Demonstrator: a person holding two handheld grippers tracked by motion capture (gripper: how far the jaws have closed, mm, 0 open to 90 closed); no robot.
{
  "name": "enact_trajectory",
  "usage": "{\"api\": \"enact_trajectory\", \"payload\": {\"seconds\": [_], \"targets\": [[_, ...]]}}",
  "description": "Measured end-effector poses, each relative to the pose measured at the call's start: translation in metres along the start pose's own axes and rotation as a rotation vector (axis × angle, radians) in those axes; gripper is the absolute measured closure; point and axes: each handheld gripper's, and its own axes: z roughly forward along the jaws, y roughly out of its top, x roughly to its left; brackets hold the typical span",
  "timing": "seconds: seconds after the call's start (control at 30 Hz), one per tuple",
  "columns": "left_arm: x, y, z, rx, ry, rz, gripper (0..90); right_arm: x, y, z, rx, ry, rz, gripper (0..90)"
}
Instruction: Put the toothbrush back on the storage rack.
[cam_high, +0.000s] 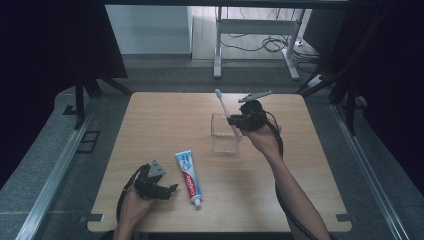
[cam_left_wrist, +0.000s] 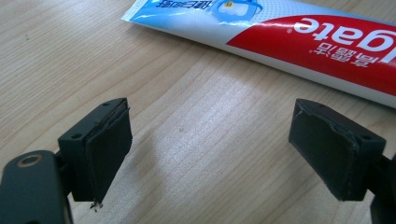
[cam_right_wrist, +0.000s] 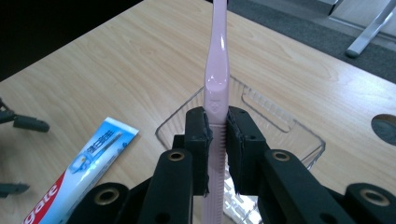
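A pink toothbrush (cam_right_wrist: 216, 70) stands upright between the pads of my right gripper (cam_right_wrist: 217, 135), which is shut on its handle. In the high view the toothbrush (cam_high: 223, 107) rises over a clear plastic cup (cam_high: 225, 133), with the right gripper (cam_high: 239, 121) just right of the cup's rim. The clear cup (cam_right_wrist: 261, 116) lies directly beneath the brush in the right gripper view. A red, white and blue toothpaste tube (cam_high: 189, 178) lies flat on the table. My left gripper (cam_high: 170, 191) rests low beside the tube, and its jaws (cam_left_wrist: 210, 149) stand open over bare wood, the toothpaste tube (cam_left_wrist: 299, 37) just beyond them.
The wooden table (cam_high: 150, 120) has free room at its left and far side. Past the far edge stands a white metal frame (cam_high: 255, 30) with cables on the floor. Dark curtains flank both sides.
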Motion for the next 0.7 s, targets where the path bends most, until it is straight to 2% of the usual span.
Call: {"api": "enact_trajectory", "payload": {"seconds": [0.3,0.4,0.7], "targets": [[0.001,0.000,-0.001,-0.015,-0.014,-0.019,13.3,-0.004,0.004,0.009,-0.046,-0.020,0.025,79.2],[0.002,0.000,-0.001,-0.015,-0.018,-0.012,13.2,-0.005,0.005,0.013,-0.049,-0.029,0.021,79.2],[0.004,0.000,-0.002,-0.038,-0.035,-0.032,13.2,-0.007,0.003,0.031,-0.029,-0.057,0.000,79.2]]}}
